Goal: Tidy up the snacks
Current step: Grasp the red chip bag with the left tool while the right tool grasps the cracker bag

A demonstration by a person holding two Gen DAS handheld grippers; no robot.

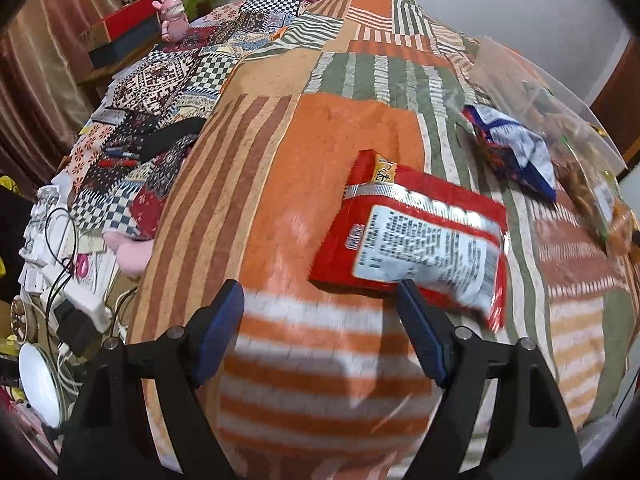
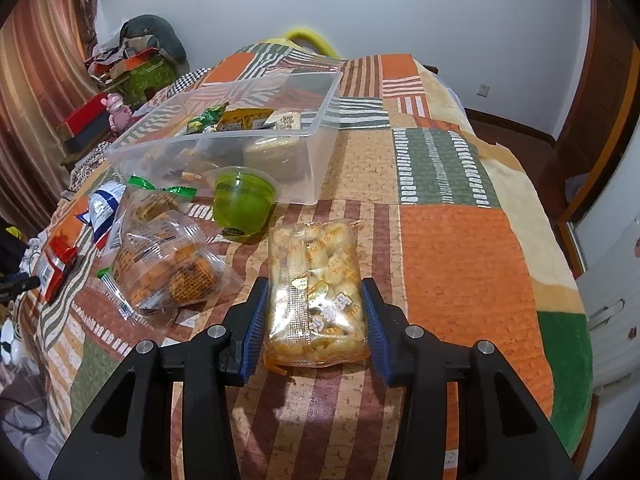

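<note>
Snacks are lying loose on a patchwork bed blanket [image 1: 304,184]. Through the left wrist view, the left gripper [image 1: 320,320] is hovering with fingers standing wide and empty; a flat red foil snack packet [image 1: 412,236] is lying just ahead to their right, its near edge touching the right finger.

Through the right wrist view, the right gripper [image 2: 314,320] is pinching a clear bag of pale yellow puffs [image 2: 316,292], long axis pointing away. Ahead-left, a clear plastic storage bin [image 2: 312,176] is holding several wrapped snacks; a green jelly cup [image 2: 242,206] is sitting just outside it.
</note>
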